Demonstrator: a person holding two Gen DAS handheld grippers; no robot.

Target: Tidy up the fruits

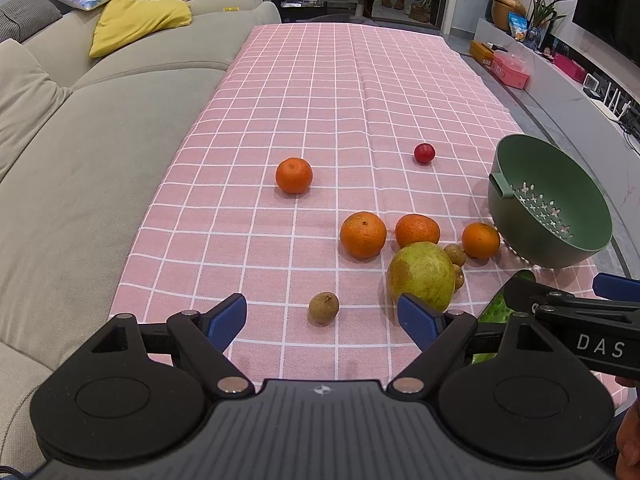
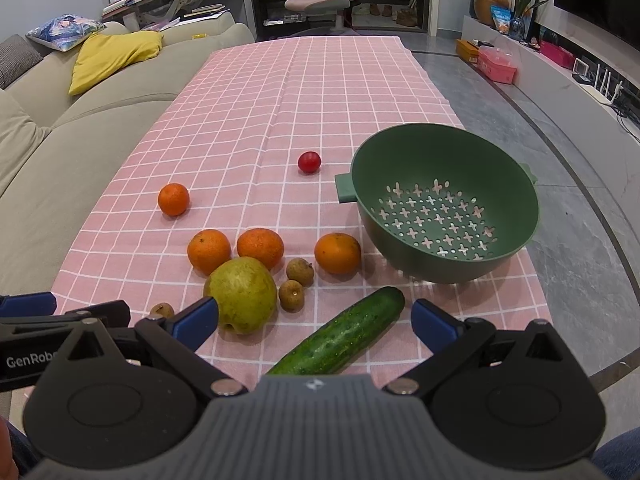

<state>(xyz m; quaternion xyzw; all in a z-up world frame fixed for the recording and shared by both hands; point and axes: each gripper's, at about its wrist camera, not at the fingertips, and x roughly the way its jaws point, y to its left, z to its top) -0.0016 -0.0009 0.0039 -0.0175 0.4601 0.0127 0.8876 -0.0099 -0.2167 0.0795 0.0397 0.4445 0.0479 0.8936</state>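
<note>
Several oranges [image 1: 363,234] [image 2: 209,251], a yellow-green pear [image 1: 421,275] [image 2: 241,294], a small red fruit [image 1: 424,153] [image 2: 309,162], small brown longans [image 1: 323,307] [image 2: 300,271] and a cucumber [image 2: 344,332] lie on the pink checked tablecloth [image 1: 304,100]. An empty green colander [image 1: 552,204] [image 2: 444,204] stands at the right. My left gripper [image 1: 322,320] is open, near the lone longan. My right gripper [image 2: 314,320] is open, low over the cucumber; it also shows in the left wrist view [image 1: 560,292].
A grey sofa [image 1: 80,152] runs along the table's left side with a yellow cushion [image 1: 136,24]. The table's right edge drops to a grey floor [image 2: 580,220]. A low TV shelf with boxes [image 1: 512,68] stands far right. A pink chair [image 2: 316,0] is beyond the table.
</note>
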